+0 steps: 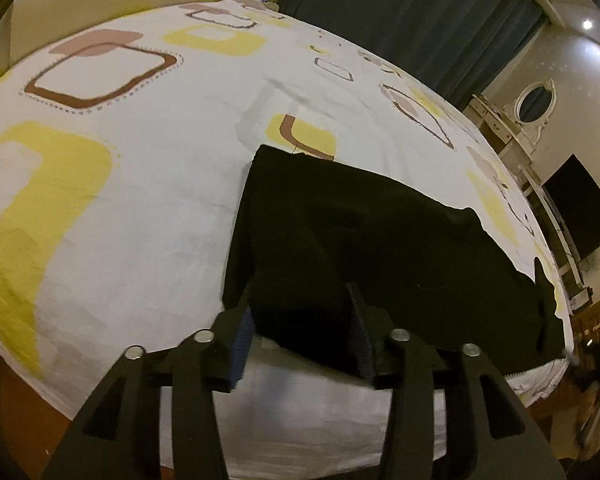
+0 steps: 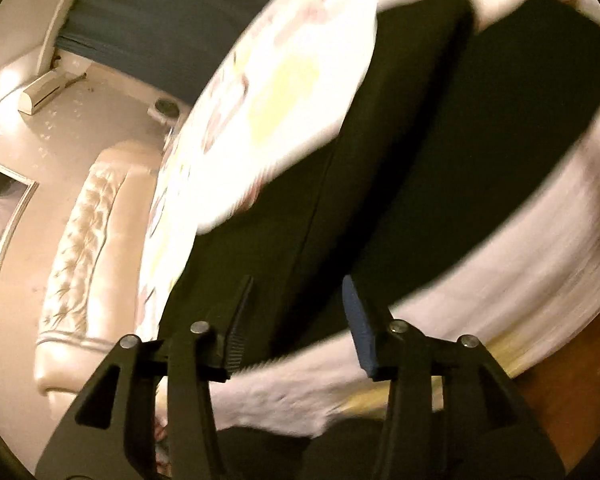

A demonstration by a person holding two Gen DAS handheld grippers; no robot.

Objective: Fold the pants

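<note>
Black pants point(image 1: 364, 240) lie on a bed with a white sheet point(image 1: 148, 184) printed with yellow and brown squares, near the bed's front edge. My left gripper point(image 1: 300, 300) is open, its fingertips over the near edge of the pants. In the blurred, tilted right wrist view the pants point(image 2: 400, 168) stretch away as two dark legs with a seam between them. My right gripper point(image 2: 300, 292) is open, its fingers over the near end of the pants at the bed's edge.
Dark curtains point(image 1: 400, 12) hang behind the bed. A white dresser with an oval mirror point(image 1: 532, 100) and a dark screen point(image 1: 576, 208) stand at the right. A tufted cream headboard point(image 2: 80, 248) and a wall picture point(image 2: 0, 220) show in the right wrist view.
</note>
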